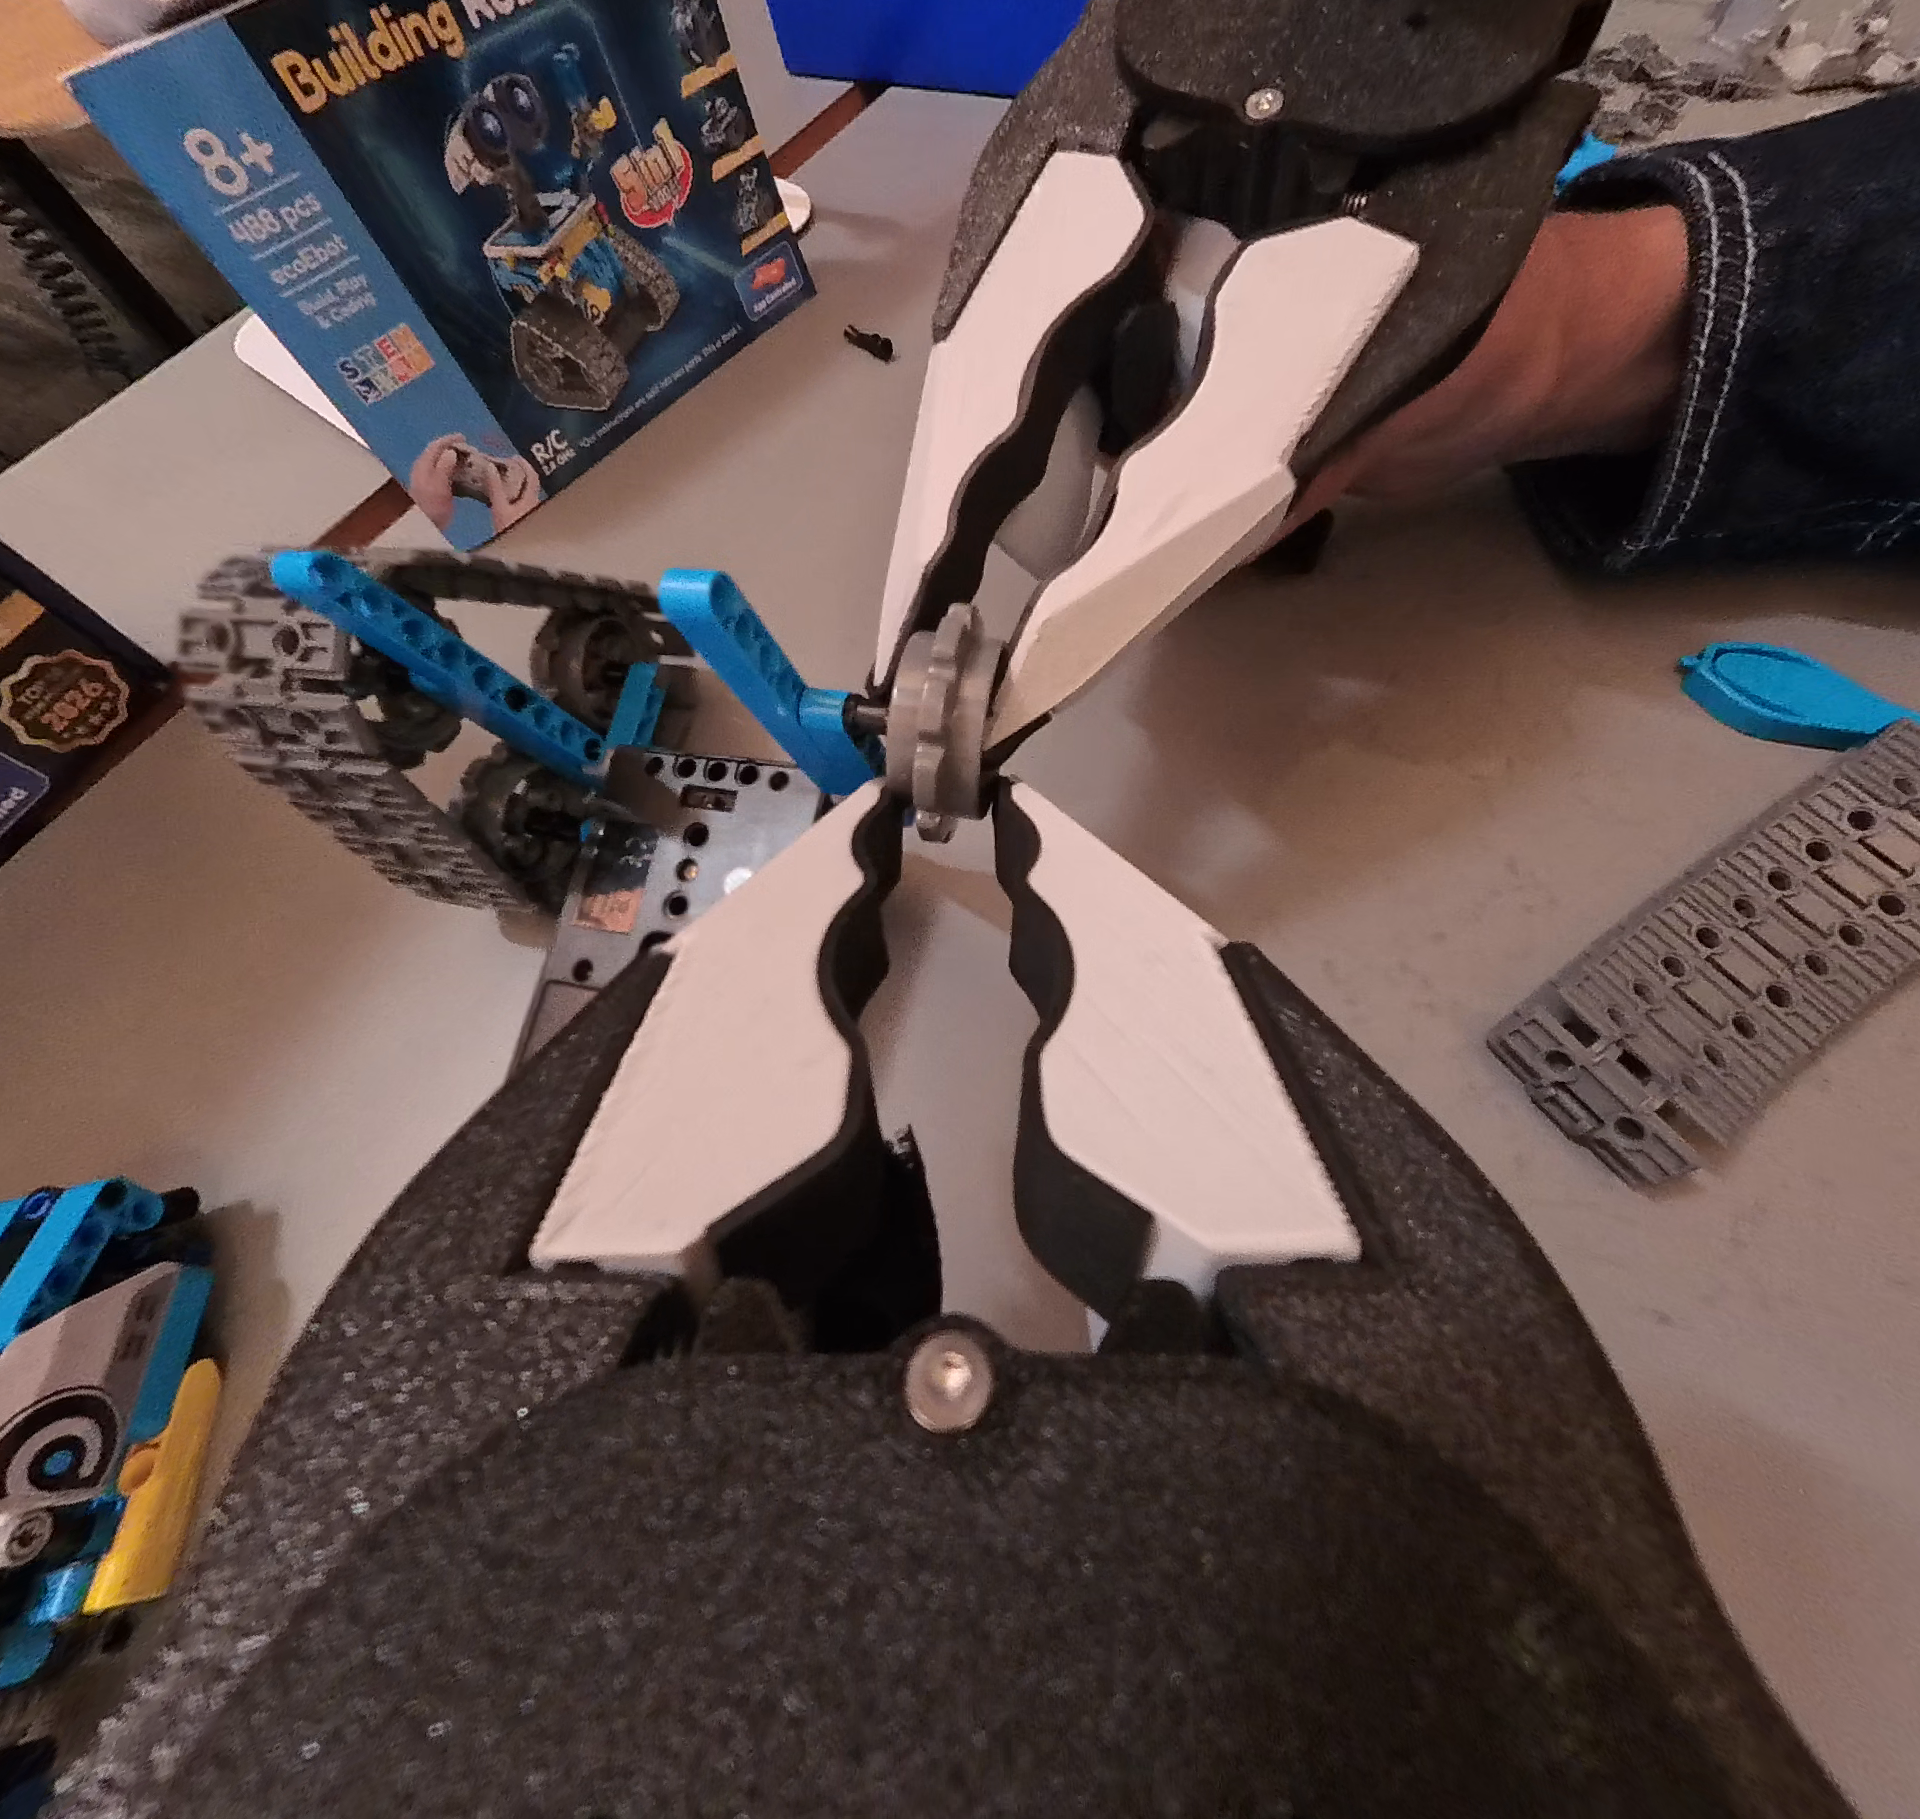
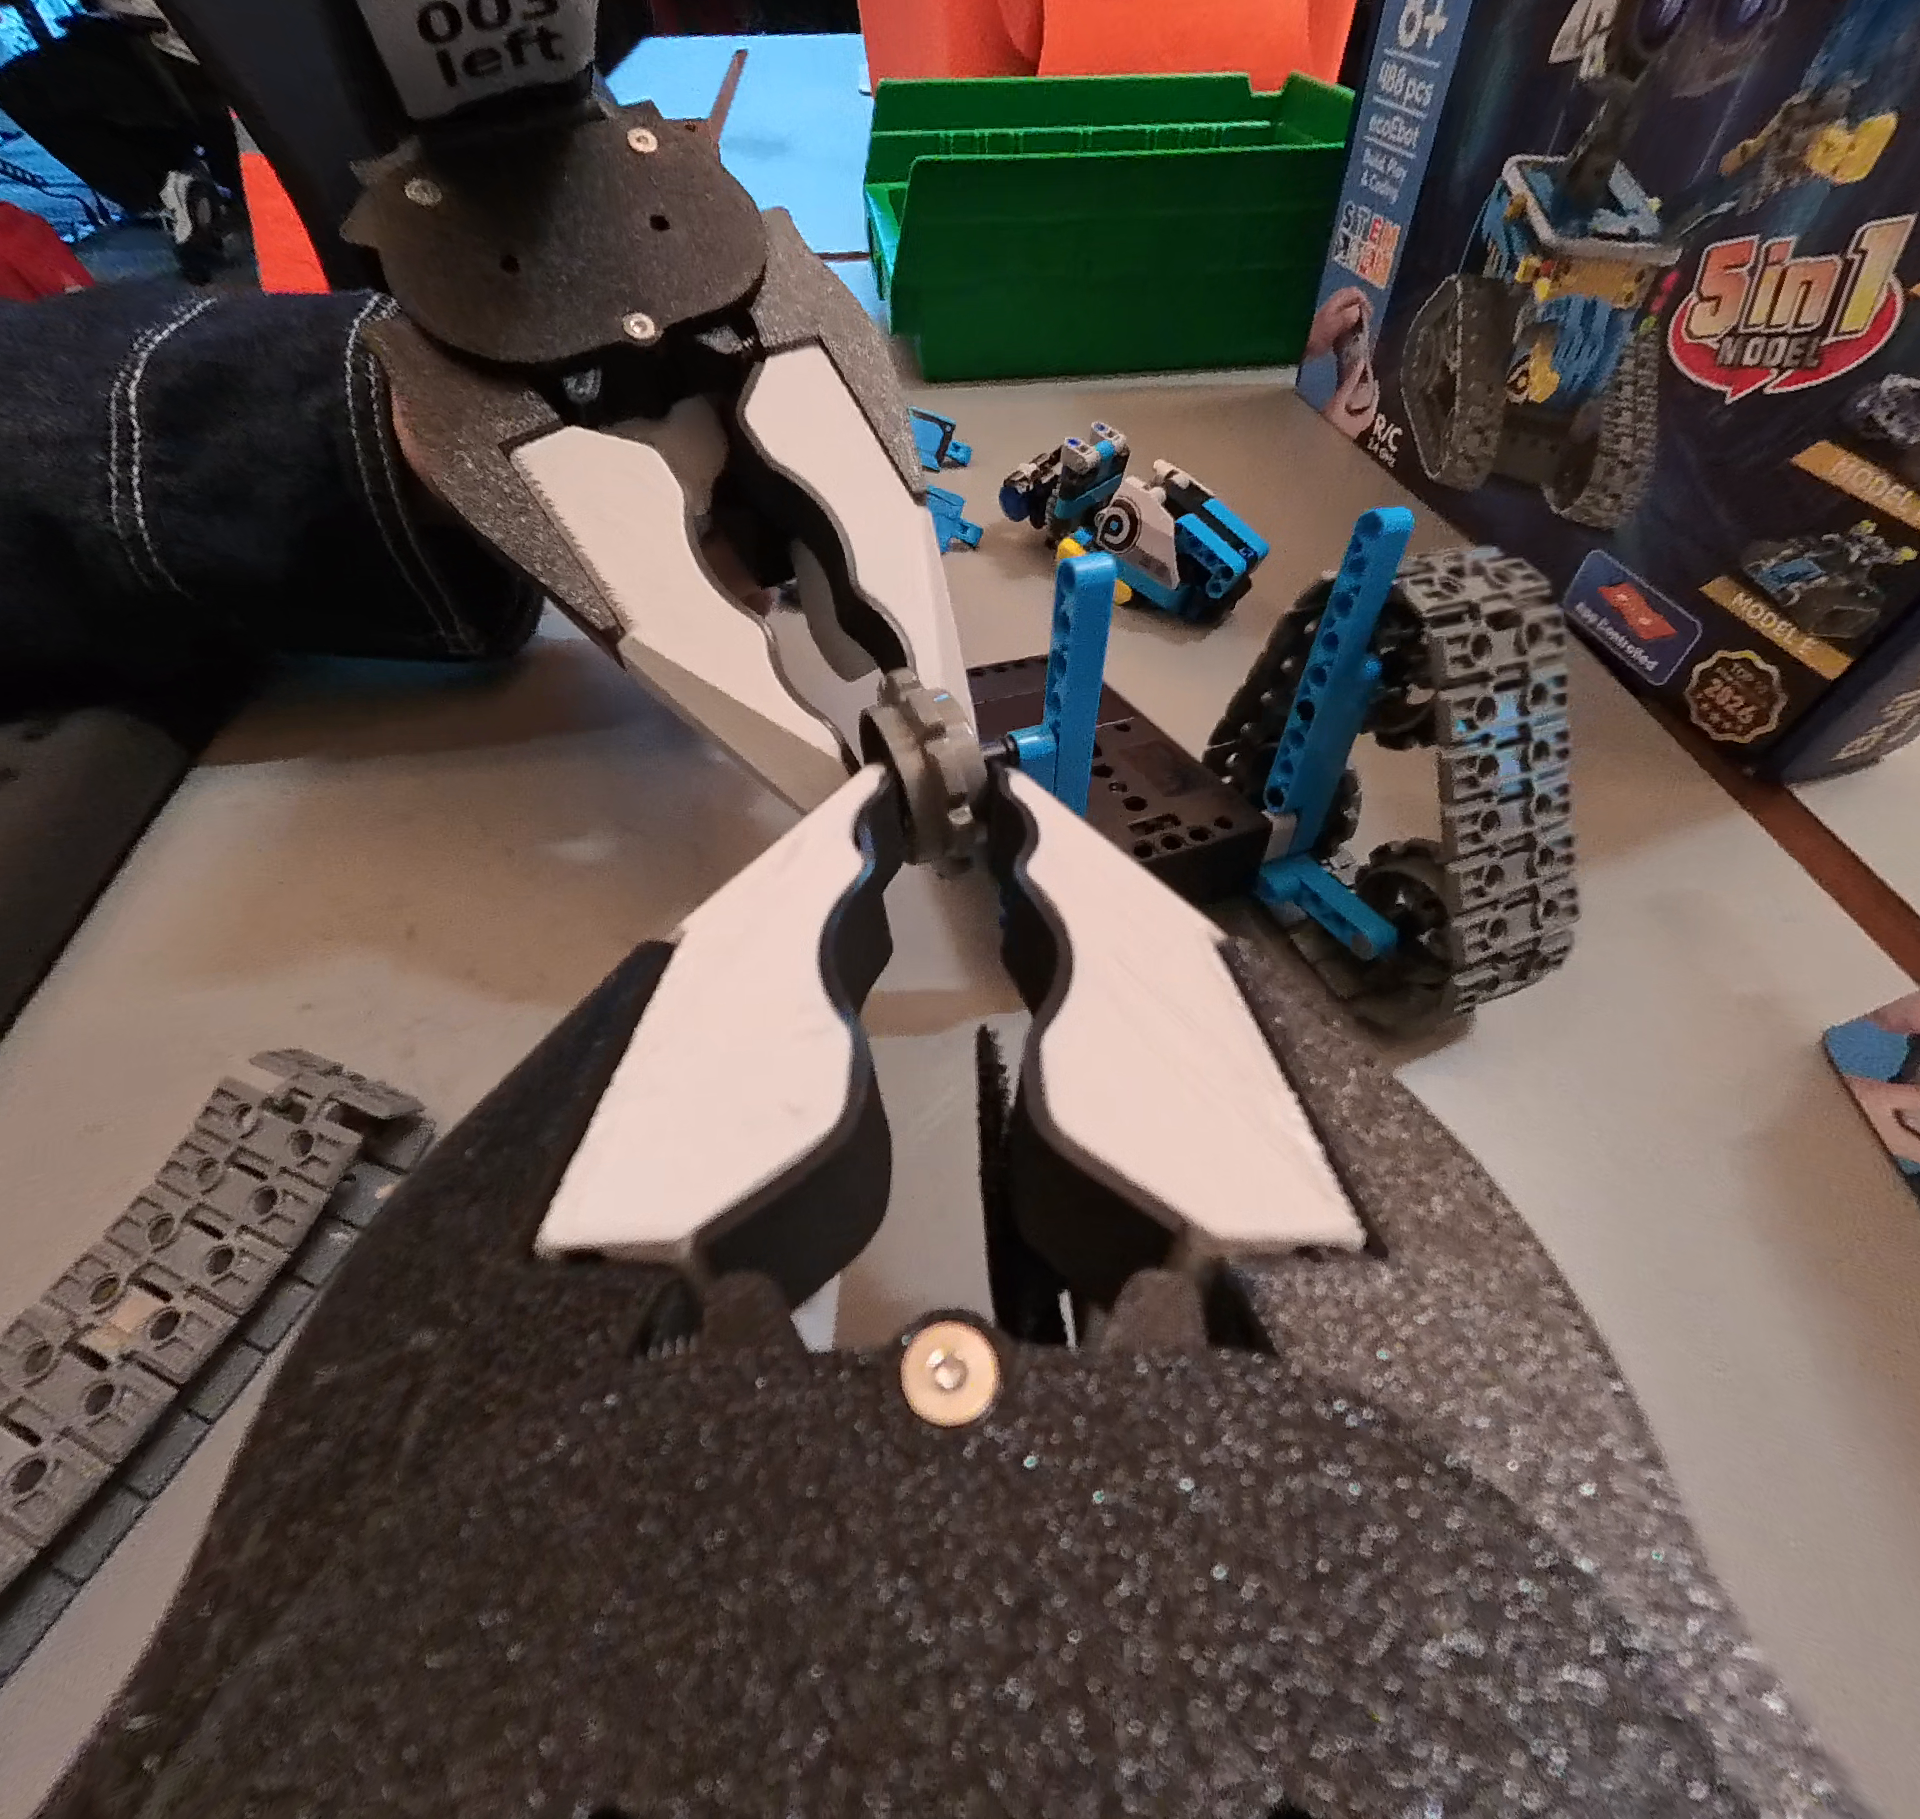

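Note:
A grey toothed wheel [image 1: 940,720] sits on a short black axle that sticks out of an upright blue beam [image 1: 748,668] of a brick-built tracked chassis [image 1: 343,720]. My left gripper [image 1: 943,798] is shut on the wheel's lower edge. My right gripper [image 1: 951,673] comes from the upper right and is shut on its upper edge. In the right wrist view my right gripper [image 2: 935,803] grips the wheel [image 2: 930,761] from below, and the left gripper [image 2: 883,699] grips it from the upper left. The blue beam [image 2: 1075,668] and the chassis [image 2: 1496,782] stand just behind.
A printed kit box [image 1: 468,211] stands behind the chassis, as the right wrist view [image 2: 1662,315] also shows. A loose grey track strip [image 1: 1714,969] and a blue oval piece [image 1: 1777,694] lie to the right. A small brick assembly [image 2: 1143,522] and a green bin [image 2: 1101,231] sit further back. Only a small space, under 4 cm, lies between the two pairs of fingers.

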`<state>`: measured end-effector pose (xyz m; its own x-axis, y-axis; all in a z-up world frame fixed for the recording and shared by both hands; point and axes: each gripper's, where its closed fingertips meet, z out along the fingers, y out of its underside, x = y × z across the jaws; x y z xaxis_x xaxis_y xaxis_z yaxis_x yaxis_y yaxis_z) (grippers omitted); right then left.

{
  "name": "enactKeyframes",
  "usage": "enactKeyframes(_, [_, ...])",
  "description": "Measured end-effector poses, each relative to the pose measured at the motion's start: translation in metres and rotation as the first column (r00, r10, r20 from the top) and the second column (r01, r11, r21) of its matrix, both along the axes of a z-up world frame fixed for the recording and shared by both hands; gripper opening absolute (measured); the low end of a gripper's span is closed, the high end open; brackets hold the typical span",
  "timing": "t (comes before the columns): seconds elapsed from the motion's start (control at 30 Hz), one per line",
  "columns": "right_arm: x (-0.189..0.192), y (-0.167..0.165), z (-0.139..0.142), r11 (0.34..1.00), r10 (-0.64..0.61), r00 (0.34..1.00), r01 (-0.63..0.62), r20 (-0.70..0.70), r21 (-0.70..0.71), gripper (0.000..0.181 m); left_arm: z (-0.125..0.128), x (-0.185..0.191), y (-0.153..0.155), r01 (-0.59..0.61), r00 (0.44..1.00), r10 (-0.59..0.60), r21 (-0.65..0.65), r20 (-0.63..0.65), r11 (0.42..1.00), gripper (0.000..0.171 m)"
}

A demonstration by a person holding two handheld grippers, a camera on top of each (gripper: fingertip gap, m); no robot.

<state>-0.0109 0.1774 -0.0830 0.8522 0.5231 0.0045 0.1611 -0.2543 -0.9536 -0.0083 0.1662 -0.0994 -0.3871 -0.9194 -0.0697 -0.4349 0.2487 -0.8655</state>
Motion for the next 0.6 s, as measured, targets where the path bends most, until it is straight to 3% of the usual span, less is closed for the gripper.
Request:
enactKeyframes(0.2, [-0.001,0.001,-0.005,1.000,-0.014,0.999,0.014,0.050,-0.012,0.013,-0.005,-0.001,0.001,-0.002,1.000,0.002,0.023,-0.023,1.000,0.015])
enactKeyframes(0.27, [-0.001,0.000,-0.005,0.998,0.007,0.998,-0.011,-0.060,-0.064,0.014,-0.005,-0.001,0.000,0.012,1.000,-0.013,-0.014,-0.019,1.000,0.015])
enactKeyframes(0.33, [-0.007,-0.008,-0.013,0.985,0.080,0.982,-0.104,-0.171,-0.137,0.016,-0.011,-0.007,-0.004,0.060,0.998,-0.059,0.043,-0.036,0.997,0.015])
enactKeyframes(0.43, [-0.019,-0.033,0.002,0.936,0.241,0.890,-0.319,-0.388,-0.150,0.036,-0.011,-0.022,-0.022,0.193,0.981,-0.190,0.117,-0.041,0.974,0.014])
enactKeyframes(0.6, [-0.006,-0.043,0.029,0.961,0.257,0.923,-0.275,-0.287,-0.022,0.038,0.001,-0.065,-0.052,0.416,0.900,-0.431,-0.165,-0.069,0.894,0.014])
